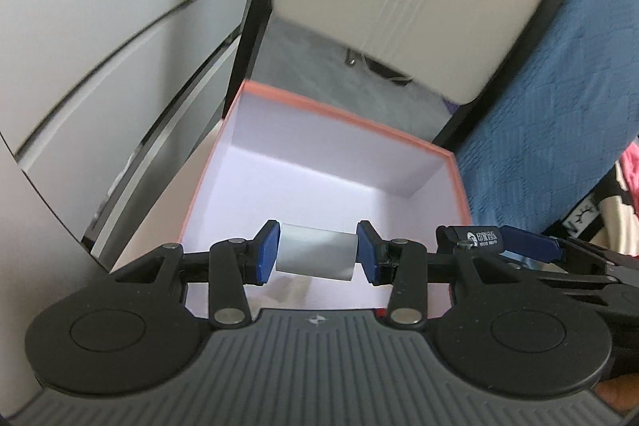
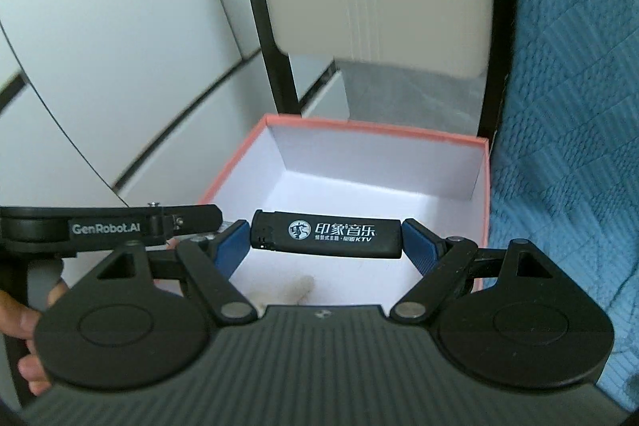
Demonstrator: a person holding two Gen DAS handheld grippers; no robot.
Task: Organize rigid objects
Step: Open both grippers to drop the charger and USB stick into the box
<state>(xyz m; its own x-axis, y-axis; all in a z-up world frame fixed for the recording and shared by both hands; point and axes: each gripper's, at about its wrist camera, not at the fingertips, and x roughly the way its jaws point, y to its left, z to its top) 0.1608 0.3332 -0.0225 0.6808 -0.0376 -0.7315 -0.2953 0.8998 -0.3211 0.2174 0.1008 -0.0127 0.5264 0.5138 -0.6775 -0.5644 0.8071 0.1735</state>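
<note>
Left claw (image 1: 317,252) clenched on a white cylinder (image 1: 315,252), held above the open pink-rimmed box (image 1: 399,132). Right claw (image 2: 325,240) clenched endwise on a black lighter (image 2: 325,234), also above the box (image 2: 375,132), beside blue bedding (image 2: 571,106).

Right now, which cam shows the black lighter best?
Right wrist. The black lighter lies crosswise, clamped end to end in the right gripper, its white print readable. The left wrist view catches only its end at the frame's right, over the box.
</note>
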